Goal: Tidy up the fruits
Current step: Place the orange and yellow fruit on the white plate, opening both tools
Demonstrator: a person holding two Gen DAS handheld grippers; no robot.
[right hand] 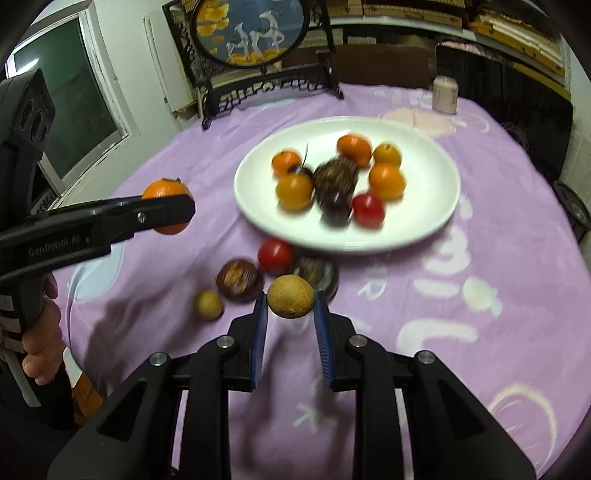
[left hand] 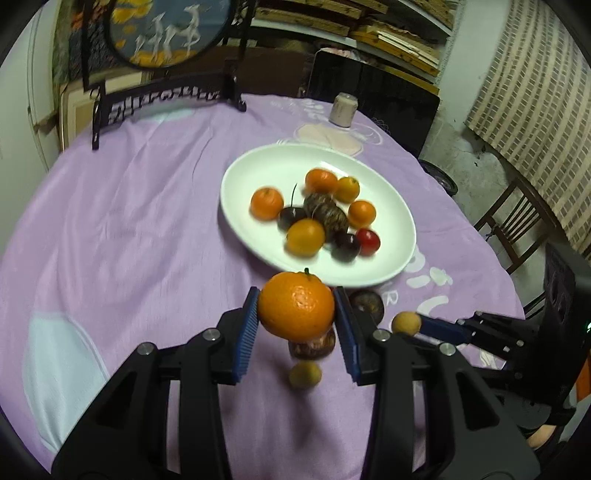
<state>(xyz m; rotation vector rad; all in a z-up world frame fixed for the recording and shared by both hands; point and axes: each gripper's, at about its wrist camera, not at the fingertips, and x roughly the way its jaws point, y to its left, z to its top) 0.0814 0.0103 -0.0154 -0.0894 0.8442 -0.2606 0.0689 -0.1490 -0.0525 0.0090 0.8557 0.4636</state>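
The left gripper (left hand: 296, 314), black with blue ribbed fingers (left hand: 248, 332), pinches a round orange mandarin with a small green stem (left hand: 295, 305), lifted clear of the lilac cloth-covered counter (left hand: 129, 221). The right gripper (right hand: 290, 317) has its blue fingers (right hand: 260, 332) pressed onto a small round tan longan-like fruit (right hand: 290, 296), also held above the cloth. A hand (right hand: 40, 354) at the left edge of the right wrist view grips the handle of the left tool. On the counter beneath and just beyond the grippers lie a round red cherry tomato (right hand: 275, 256), a dark brown ribbed round fruit (right hand: 239, 280), a second dark fruit (right hand: 314, 271) partly hidden behind the held one, and a small yellowish round fruit (right hand: 208, 304). Farther back sits a white oval ceramic plate (left hand: 388, 266) holding several orange, dark and red fruits, blurred. Near the far edge stand a pale cylindrical jar (left hand: 343, 110) and a black carved stand with a round painted panel (right hand: 255, 33).
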